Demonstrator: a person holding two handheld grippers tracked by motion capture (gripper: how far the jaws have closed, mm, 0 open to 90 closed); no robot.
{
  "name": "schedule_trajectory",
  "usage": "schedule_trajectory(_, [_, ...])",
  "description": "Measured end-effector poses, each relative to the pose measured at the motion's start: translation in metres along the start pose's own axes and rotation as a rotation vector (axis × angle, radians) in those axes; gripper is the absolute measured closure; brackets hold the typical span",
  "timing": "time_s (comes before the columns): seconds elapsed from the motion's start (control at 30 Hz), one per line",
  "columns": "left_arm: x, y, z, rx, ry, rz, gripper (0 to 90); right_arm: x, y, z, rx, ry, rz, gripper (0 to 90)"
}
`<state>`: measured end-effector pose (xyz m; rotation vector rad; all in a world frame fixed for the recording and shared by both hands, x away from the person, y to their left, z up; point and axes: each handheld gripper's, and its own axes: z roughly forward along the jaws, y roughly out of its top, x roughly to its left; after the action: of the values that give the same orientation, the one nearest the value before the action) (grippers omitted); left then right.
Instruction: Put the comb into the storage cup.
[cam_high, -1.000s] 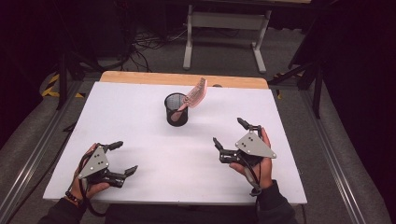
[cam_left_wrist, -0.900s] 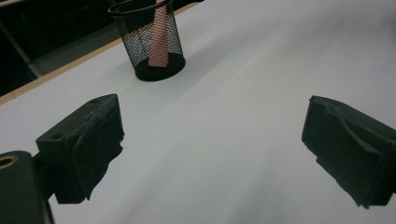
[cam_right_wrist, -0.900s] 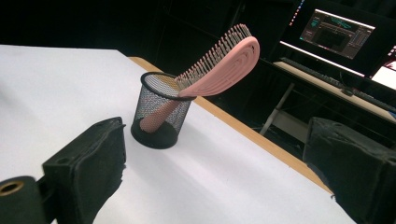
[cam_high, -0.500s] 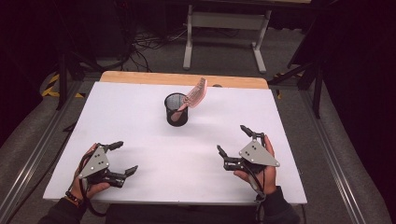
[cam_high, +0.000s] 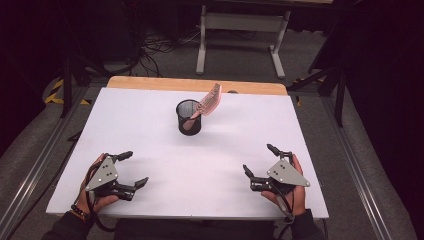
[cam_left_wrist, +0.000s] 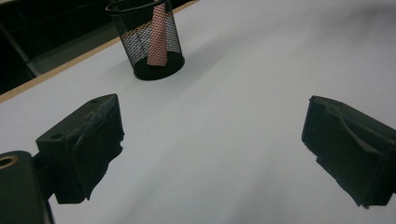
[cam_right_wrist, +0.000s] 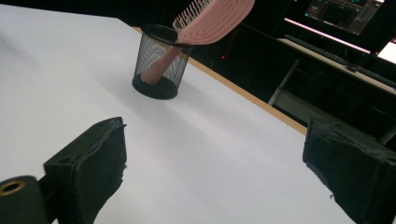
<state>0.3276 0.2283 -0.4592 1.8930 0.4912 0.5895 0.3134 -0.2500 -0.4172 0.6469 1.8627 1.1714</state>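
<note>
The left gripper (cam_high: 131, 169) rests low at the near left of the white table (cam_high: 125, 125), held in the person's left hand (cam_high: 95, 197). Its jaws stand wide apart with nothing between them but bare tabletop. The right gripper (cam_high: 259, 160) sits at the near right of the table in the person's right hand (cam_high: 290, 195), and its jaws are likewise spread wide and grip nothing.

The black mesh cup (cam_high: 189, 116) stands upright well ahead of both grippers, farther from the person, ahead and to the right of the left gripper and ahead and to the left of the right one. In the left gripper view the cup (cam_left_wrist: 147, 39) appears above the left jaw, well apart from it. In the right gripper view the cup (cam_right_wrist: 161, 63) stands beyond the gap between the jaws, nearer the left one.

A pink hairbrush (cam_high: 209, 101) stands handle-down inside the cup, leaning so that its bristled head (cam_right_wrist: 219, 16) sticks out over the rim on the side toward the right gripper. Neither gripper touches the cup or the brush.
</note>
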Motion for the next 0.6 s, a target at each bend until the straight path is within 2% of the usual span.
schedule_trajectory(0.17, [0.001,0.001,0.000,0.001,0.004,0.000,6.3,-0.002,-0.013,-0.002,0.028,0.000,0.000,6.9])
schedule_trajectory(0.3, [0.000,0.001,0.001,-0.001,0.004,-0.003,6.3,-0.001,-0.021,-0.005,0.035,0.002,0.022,6.8])
schedule_trajectory(0.4, [0.000,0.001,0.001,0.001,0.003,-0.006,6.3,0.000,-0.028,-0.008,0.043,-0.014,0.005,6.8])
schedule_trajectory(0.6, [0.000,0.000,0.002,-0.001,-0.003,-0.013,6.3,-0.003,-0.043,-0.016,0.059,-0.004,0.055,4.1])
